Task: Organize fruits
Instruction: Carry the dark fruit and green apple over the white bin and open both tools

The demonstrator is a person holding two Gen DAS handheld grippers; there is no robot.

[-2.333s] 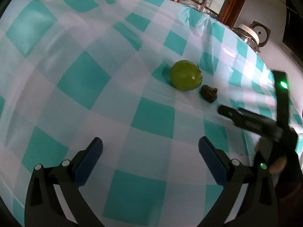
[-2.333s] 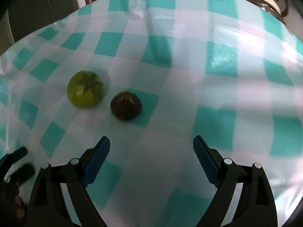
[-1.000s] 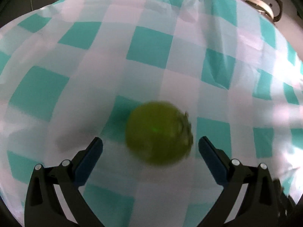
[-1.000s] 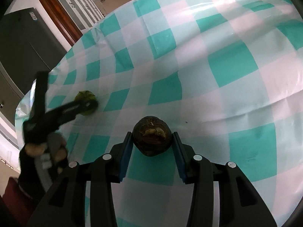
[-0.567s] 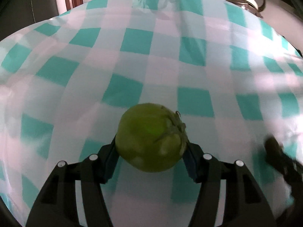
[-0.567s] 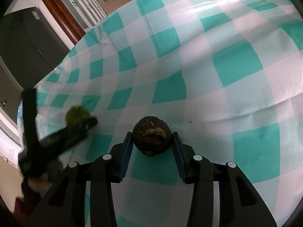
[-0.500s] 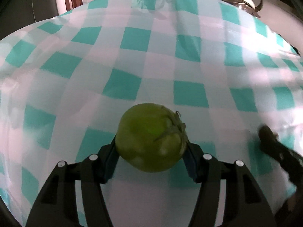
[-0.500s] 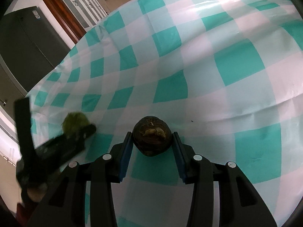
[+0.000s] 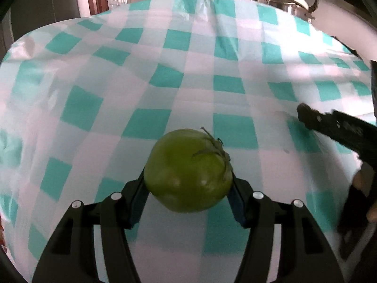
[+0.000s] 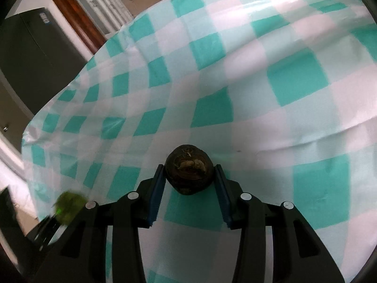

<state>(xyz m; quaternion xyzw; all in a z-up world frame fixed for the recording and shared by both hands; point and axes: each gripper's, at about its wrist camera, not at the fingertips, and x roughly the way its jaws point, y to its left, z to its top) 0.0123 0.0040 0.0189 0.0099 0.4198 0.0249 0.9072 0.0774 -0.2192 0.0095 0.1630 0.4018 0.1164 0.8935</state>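
My left gripper [image 9: 188,184] is shut on a green tomato [image 9: 188,169] with its stem cap up, held above the teal and white checked tablecloth [image 9: 165,75]. My right gripper [image 10: 189,176] is shut on a small dark brown round fruit [image 10: 189,175], also held over the cloth. The right gripper shows at the right edge of the left wrist view [image 9: 306,115]. The green tomato shows blurred at the lower left of the right wrist view [image 10: 68,205].
A rice cooker [image 9: 294,0] stands beyond the table's far right. A dark fridge [image 10: 30,56] and wooden door frames [image 10: 77,14] lie past the table's far left edge. The tablecloth has creases [image 10: 318,139] in it.
Both grippers closed on their fruits and lifted them. In the last half second the left gripper has drawn back and away to the left with the tomato; the right one barely moved.
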